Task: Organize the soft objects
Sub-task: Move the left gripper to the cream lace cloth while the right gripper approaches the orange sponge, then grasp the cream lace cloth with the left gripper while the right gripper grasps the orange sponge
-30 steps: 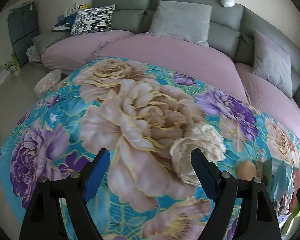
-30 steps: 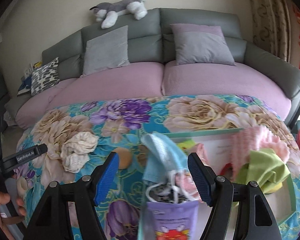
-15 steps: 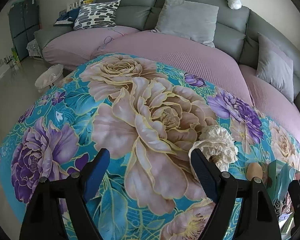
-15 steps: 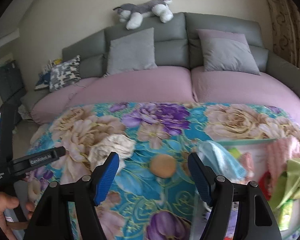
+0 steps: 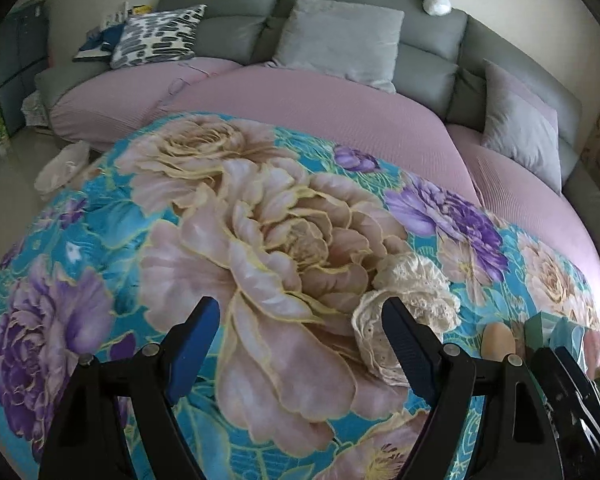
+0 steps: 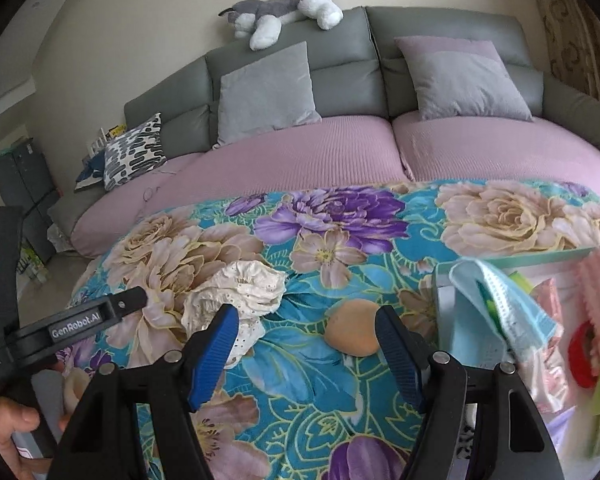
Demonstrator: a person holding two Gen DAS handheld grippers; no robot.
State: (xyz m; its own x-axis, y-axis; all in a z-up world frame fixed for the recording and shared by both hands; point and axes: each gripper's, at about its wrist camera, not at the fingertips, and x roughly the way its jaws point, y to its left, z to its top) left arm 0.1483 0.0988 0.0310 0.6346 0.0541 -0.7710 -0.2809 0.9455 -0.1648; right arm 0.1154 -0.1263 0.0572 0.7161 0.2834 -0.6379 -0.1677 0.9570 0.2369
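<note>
A floral blanket (image 6: 324, 392) in turquoise, cream and purple is being used as the working surface, spread in front of a grey sofa (image 6: 440, 36) with pink seat covers, grey cushions and a plush dog (image 6: 284, 8) lying along its back. The right hand-held gripper (image 6: 304, 344) is being held wide and empty over the blanket, its blue pads now framing a round orange-tan soft object (image 6: 352, 330) that a second ago was lying off to its left while a light-blue face mask (image 6: 500, 304) was hanging between the jaws. The view is thus being swung away from the open box (image 6: 540, 258) of pink, green and red soft items at the right edge. Just left of the orange piece, a crumpled cream lace cloth (image 6: 240, 288) is being left untouched on the blanket. The left hand-held gripper (image 5: 300, 344) is likewise being held wide with nothing between its pads, and the lace cloth (image 5: 404, 300) is now sitting at its right pad, closer than it was a second ago. Judging by these shifts, both loose pieces are being approached for pick-up, the orange one by the right and the lace by the left, with the box as the likely destination.
</note>
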